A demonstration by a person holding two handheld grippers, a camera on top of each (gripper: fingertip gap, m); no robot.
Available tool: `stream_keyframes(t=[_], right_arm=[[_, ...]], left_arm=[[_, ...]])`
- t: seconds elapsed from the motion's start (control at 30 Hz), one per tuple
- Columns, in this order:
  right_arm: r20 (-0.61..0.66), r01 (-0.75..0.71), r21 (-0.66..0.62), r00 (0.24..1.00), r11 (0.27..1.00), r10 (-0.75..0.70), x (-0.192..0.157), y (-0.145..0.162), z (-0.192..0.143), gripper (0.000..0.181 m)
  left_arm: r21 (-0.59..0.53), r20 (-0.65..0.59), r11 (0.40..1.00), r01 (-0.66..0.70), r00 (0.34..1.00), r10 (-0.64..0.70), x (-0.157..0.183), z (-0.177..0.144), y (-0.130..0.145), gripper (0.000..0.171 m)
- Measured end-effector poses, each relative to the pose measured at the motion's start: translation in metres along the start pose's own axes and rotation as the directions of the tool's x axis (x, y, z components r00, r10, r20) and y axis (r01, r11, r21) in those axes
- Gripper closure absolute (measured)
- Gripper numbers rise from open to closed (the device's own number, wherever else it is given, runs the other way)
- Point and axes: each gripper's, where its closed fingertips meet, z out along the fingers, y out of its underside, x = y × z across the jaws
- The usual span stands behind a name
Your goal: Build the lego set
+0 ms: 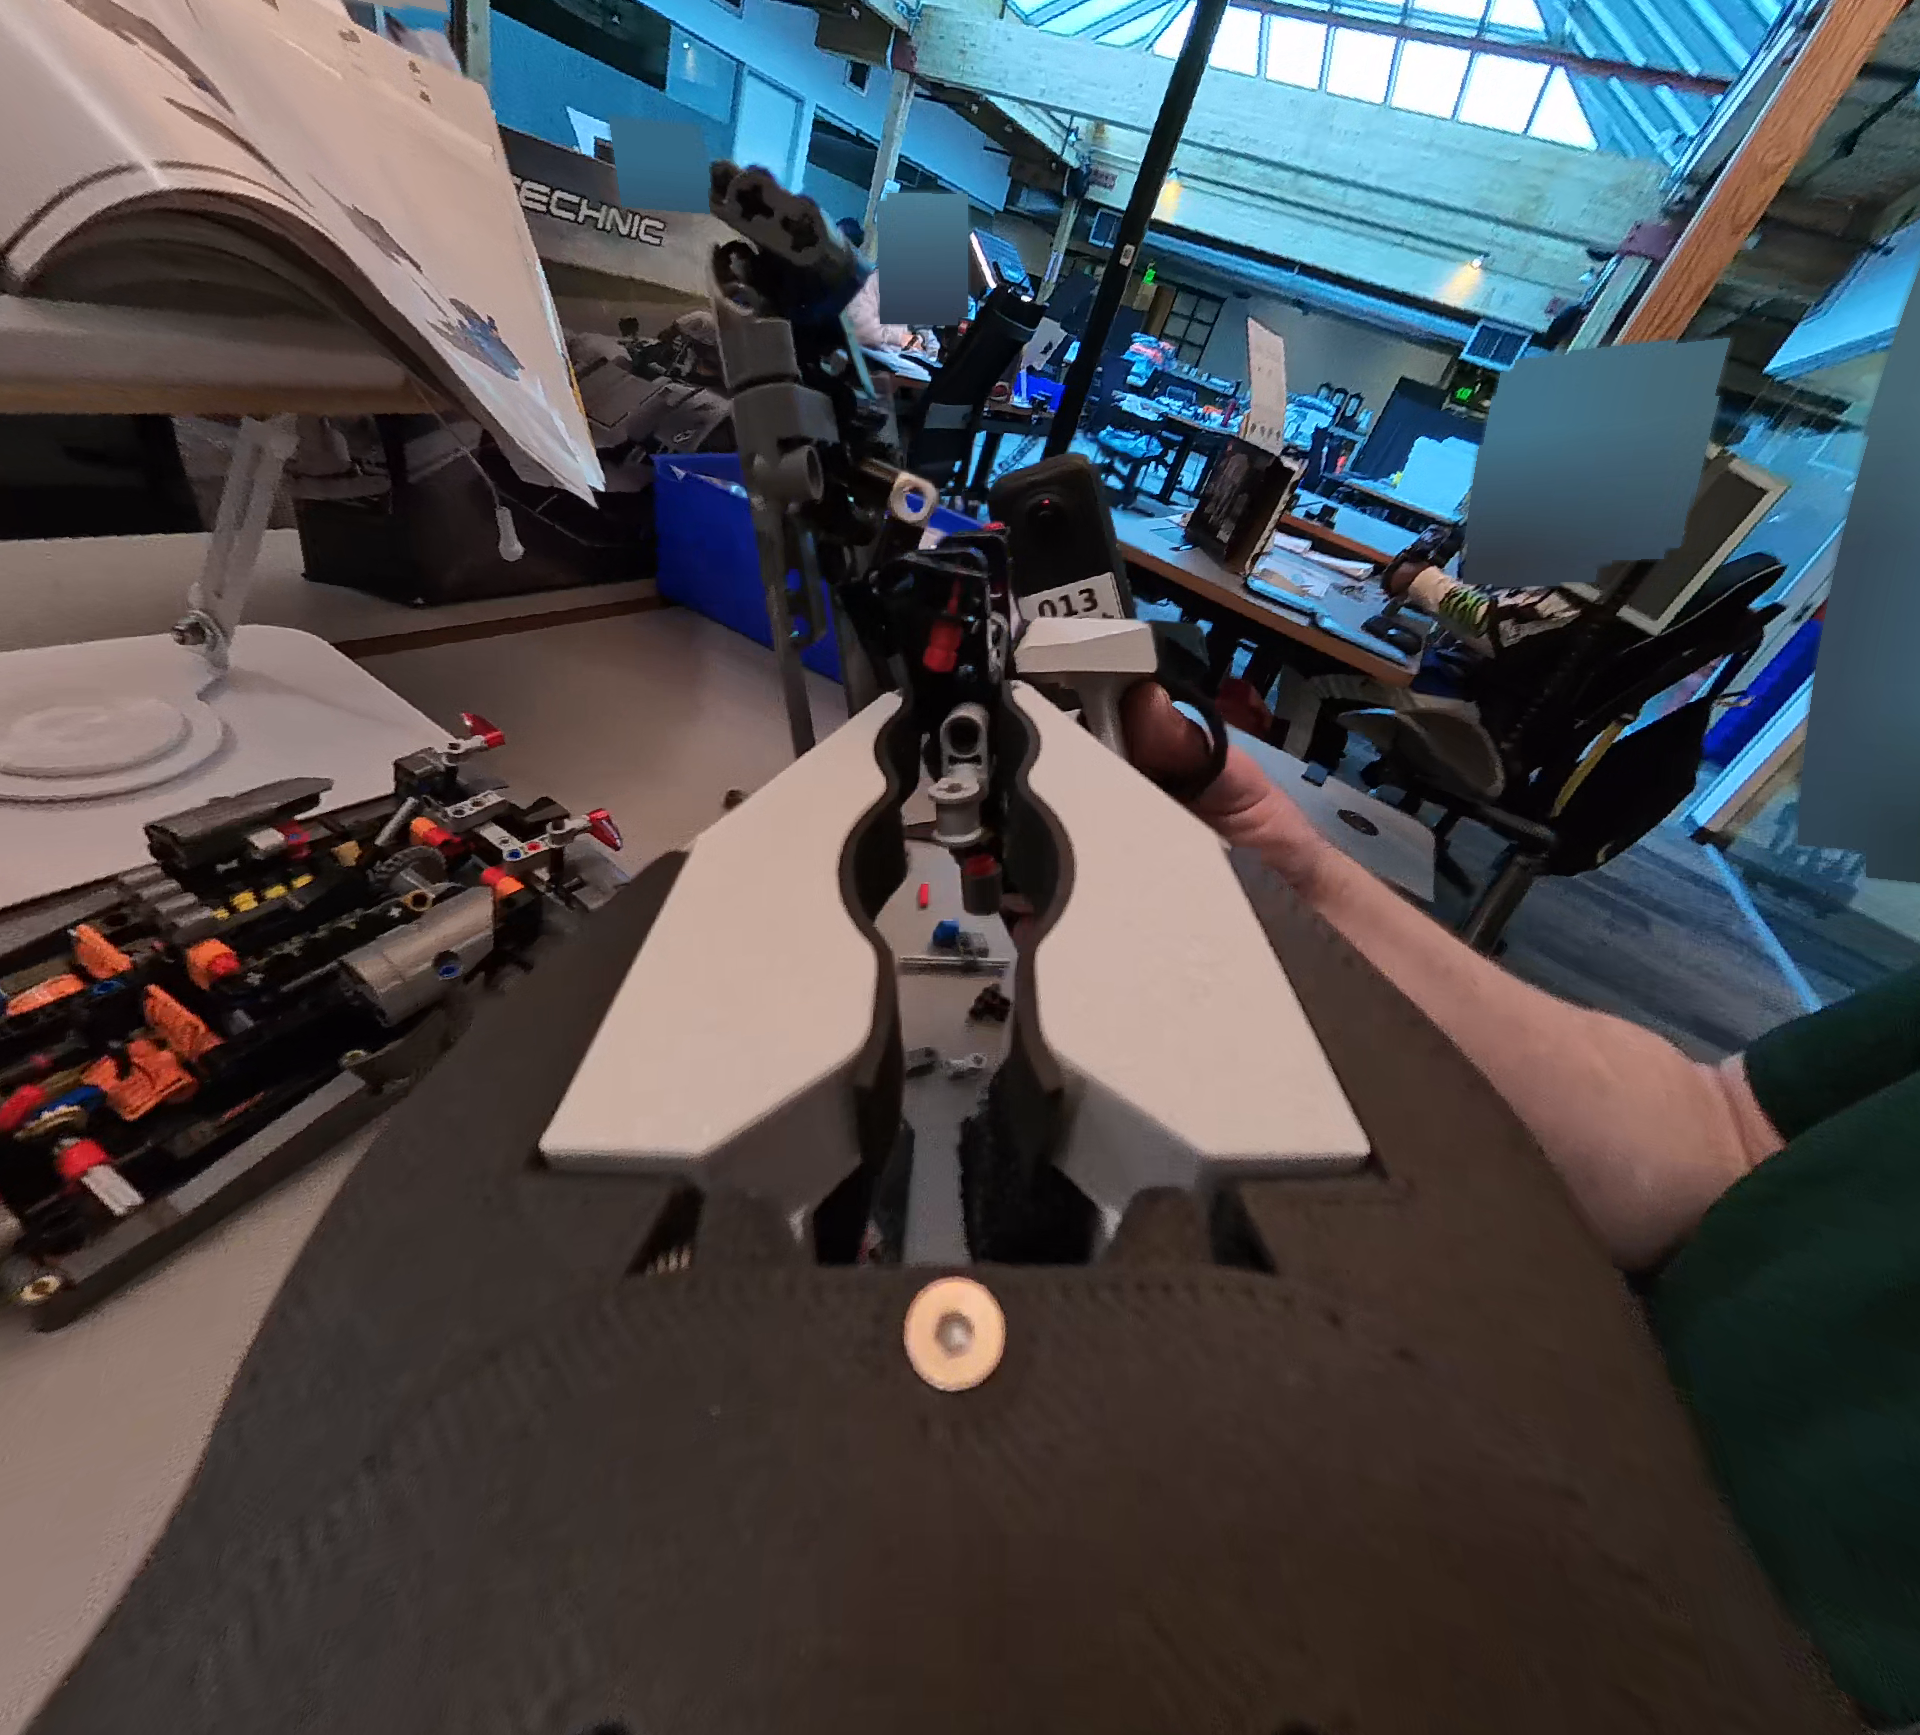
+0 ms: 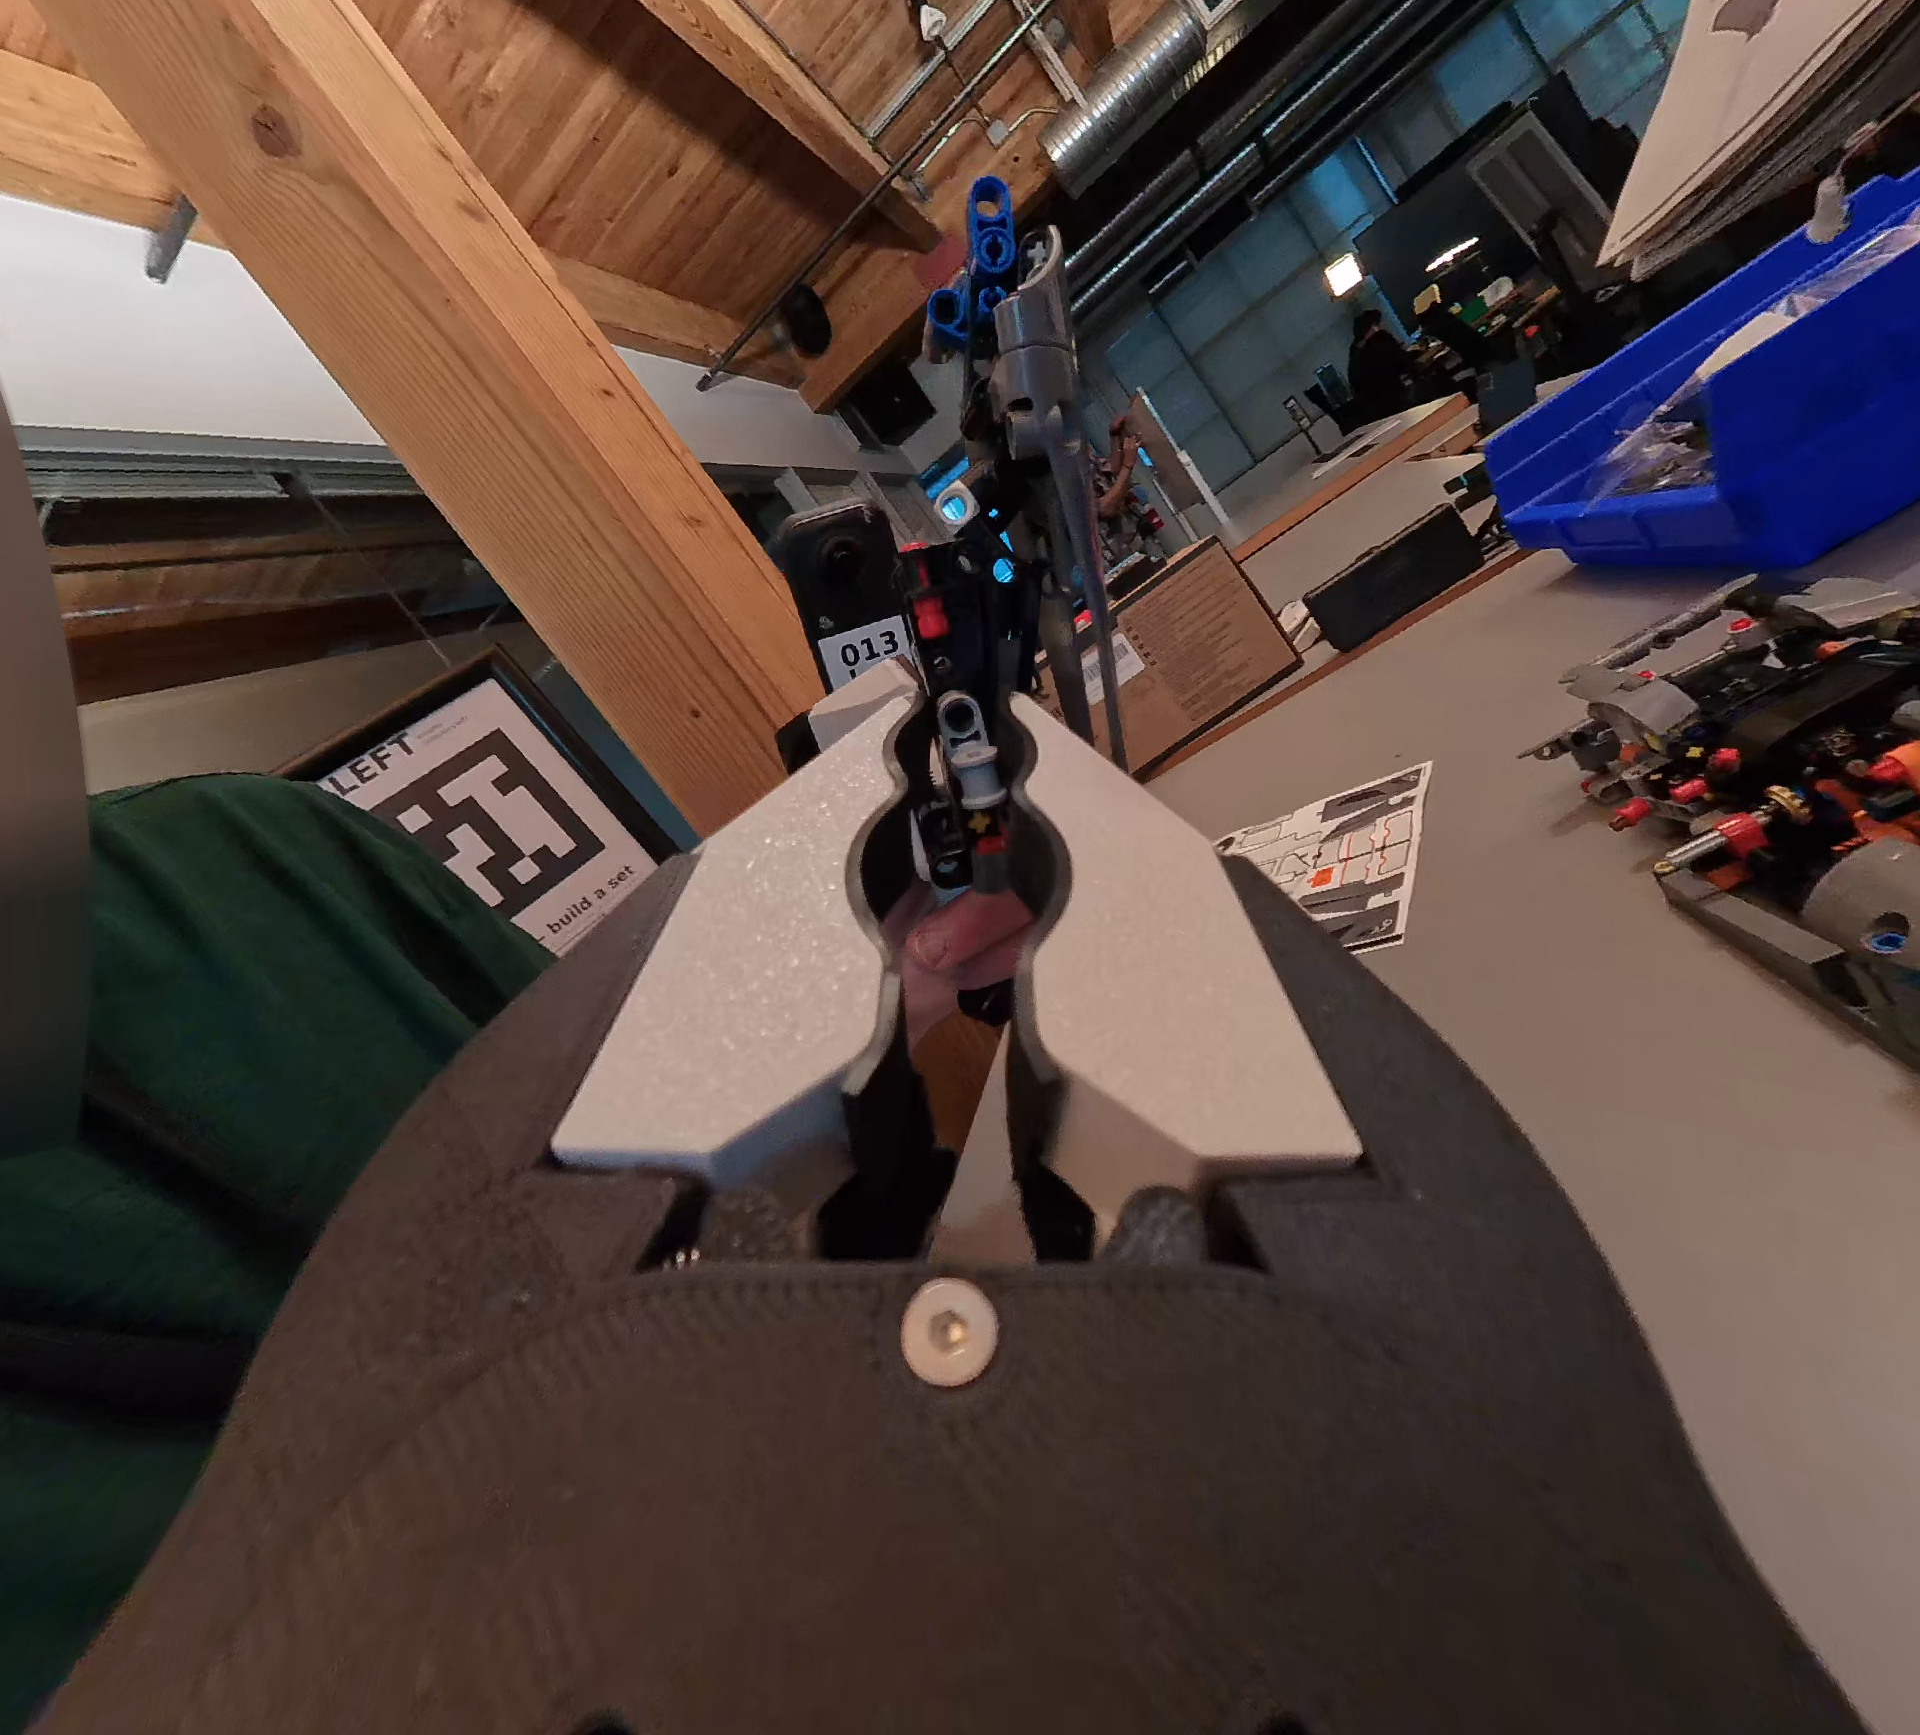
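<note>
A tall thin lego sub-assembly of black beams, dark grey links, a red pin and a light grey connector stands upright in the air. It shows blue pieces at its top in the right wrist view. My left gripper is shut on its lower black part. My right gripper is shut on the same lower part from the other side. Each gripper's grey fingertip shows beside the piece in the other's view. The large black, grey and orange chassis lies on the table, also in the right wrist view.
An open instruction booklet rests on a white stand. A blue parts bin and the set's box stand behind. A sticker sheet and small loose parts lie on the grey table. A black camera on a pole stands close behind. The grippers are tip to tip, or close to it.
</note>
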Motion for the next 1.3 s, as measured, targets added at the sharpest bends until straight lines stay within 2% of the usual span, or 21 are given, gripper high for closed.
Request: stream_keyframes(t=[0.2,0.5,0.67,0.8,1.0,1.17,1.3], right_arm=[[-0.052,0.059,-0.031,0.997,0.998,-0.060,-0.003,-0.001,0.003,0.172],[-0.044,0.088,-0.055,0.995,0.995,-0.090,-0.007,-0.001,0.004,0.171],[-0.065,0.185,-0.086,0.979,0.979,-0.191,-0.012,0.000,0.004,0.172],[-0.122,0.363,-0.151,0.916,0.919,-0.382,-0.017,-0.001,0.006,0.172],[-0.177,0.572,-0.285,0.757,0.769,-0.629,-0.021,0.001,0.009,0.172],[-0.187,0.671,-0.360,0.629,0.649,-0.754,-0.027,0.002,0.011,0.172],[-0.194,0.692,-0.395,0.580,0.604,-0.791,-0.029,0.002,0.012,0.172]], left_arm=[[0.046,-0.077,0.991,0.125,0.990,-0.122,0.000,-0.002,-0.002,0.161],[0.039,-0.108,0.992,0.118,0.988,-0.114,0.004,-0.001,-0.001,0.161],[0.044,-0.149,0.992,0.117,0.983,-0.109,0.008,-0.002,0.000,0.162],[0.072,-0.201,0.987,0.144,0.971,-0.127,0.009,-0.003,0.000,0.160],[0.104,-0.230,0.980,0.169,0.963,-0.141,0.007,-0.003,-0.001,0.156],[0.114,-0.232,0.977,0.178,0.961,-0.148,0.005,-0.003,0.000,0.147],[0.122,-0.220,0.976,0.179,0.964,-0.149,0.003,-0.003,-0.001,0.143]])
